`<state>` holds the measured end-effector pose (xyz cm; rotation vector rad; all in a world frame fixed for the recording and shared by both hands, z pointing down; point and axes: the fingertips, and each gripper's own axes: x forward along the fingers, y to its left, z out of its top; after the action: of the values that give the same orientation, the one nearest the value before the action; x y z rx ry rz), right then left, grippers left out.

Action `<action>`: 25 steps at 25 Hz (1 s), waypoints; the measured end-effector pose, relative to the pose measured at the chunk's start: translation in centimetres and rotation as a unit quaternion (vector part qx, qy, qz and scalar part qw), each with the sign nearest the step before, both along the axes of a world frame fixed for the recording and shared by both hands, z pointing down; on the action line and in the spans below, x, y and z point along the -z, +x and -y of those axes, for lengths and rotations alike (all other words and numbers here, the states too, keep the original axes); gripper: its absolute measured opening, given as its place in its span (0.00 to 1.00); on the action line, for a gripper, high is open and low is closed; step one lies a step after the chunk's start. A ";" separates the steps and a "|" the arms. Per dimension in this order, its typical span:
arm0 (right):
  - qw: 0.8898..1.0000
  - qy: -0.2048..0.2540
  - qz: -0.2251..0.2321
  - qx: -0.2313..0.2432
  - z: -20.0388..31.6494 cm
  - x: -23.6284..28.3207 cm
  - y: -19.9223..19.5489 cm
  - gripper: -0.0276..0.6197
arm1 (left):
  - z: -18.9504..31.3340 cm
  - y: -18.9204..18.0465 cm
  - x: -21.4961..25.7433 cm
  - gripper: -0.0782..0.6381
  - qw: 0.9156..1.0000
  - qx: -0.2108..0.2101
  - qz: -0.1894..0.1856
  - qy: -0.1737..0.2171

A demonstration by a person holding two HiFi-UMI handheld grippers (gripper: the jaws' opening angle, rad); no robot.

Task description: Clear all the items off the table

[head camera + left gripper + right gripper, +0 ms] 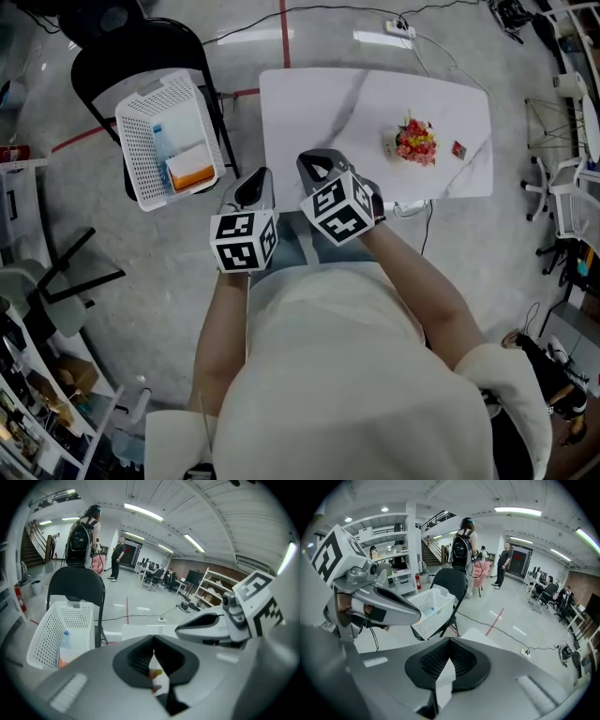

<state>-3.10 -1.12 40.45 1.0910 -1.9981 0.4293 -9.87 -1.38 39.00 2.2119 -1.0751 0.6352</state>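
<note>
Flowers (418, 143), blooms rightward on table (319, 112)

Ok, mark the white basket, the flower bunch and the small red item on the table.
white basket (134, 150), head view, its left mesh wall.
flower bunch (416, 142), head view, middle of the blooms.
small red item (458, 149), head view, its centre.

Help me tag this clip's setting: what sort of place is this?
Likely an open-plan lab or workshop office: storage shelves, a row of workstations, and taped floor lines.
</note>
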 end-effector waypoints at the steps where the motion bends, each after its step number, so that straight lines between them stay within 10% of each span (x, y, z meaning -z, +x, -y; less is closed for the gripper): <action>1: 1.000 0.000 0.001 -0.004 -0.2 0.0 0.8 0.04 | -0.2 0.9 0.0 0.12 1.000 -0.004 0.000 0.000; 25: 0.996 -0.021 0.025 -0.088 -5.4 -3.7 18.0 0.04 | -3.0 19.1 -3.5 0.12 0.994 -0.110 0.025 -0.016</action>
<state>14.93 4.26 44.19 1.2467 -1.9342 0.5923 9.23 1.61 42.49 2.3172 -0.8453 0.7993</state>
